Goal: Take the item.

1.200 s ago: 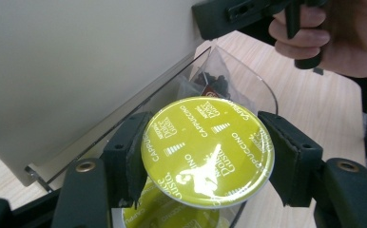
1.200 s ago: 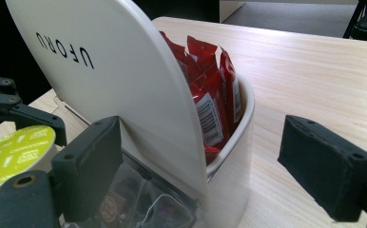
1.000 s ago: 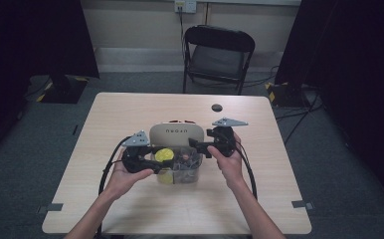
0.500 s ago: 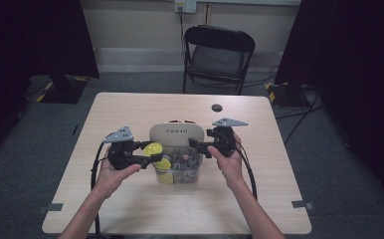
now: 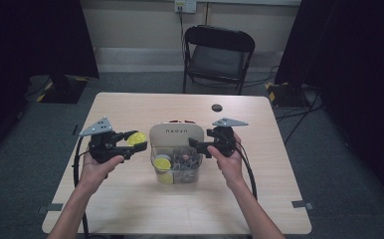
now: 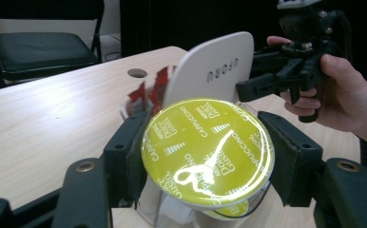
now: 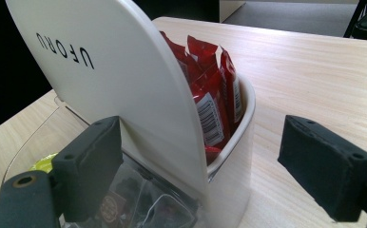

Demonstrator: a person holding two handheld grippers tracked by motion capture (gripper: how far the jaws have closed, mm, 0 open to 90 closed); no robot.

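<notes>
Right now the table (image 5: 130,209) carries one organizer box (image 5: 176,133) at its middle, with a white arched back panel and a clear front bin (image 5: 177,172). My left gripper (image 5: 130,144) is clamped on a yellow coffee pod (image 6: 207,152), holding it by its rim, off to the left of the box and clear of the tabletop. My right gripper (image 5: 194,144) sits at the right side of the box with its jaws wide, one inside against the white panel and one outside, pressing on nothing that I can see.

To do this step well, I judge I should keep the pod level, squeeze only the rim so the foil lid isn't dented, and set it down well clear of the box. The right gripper should steady the box so it doesn't slide.

Behind the white panel, a rear pocket holds upright red packets (image 7: 210,90). The clear bin holds another yellow pod (image 5: 162,163) and some darker pods.
</notes>
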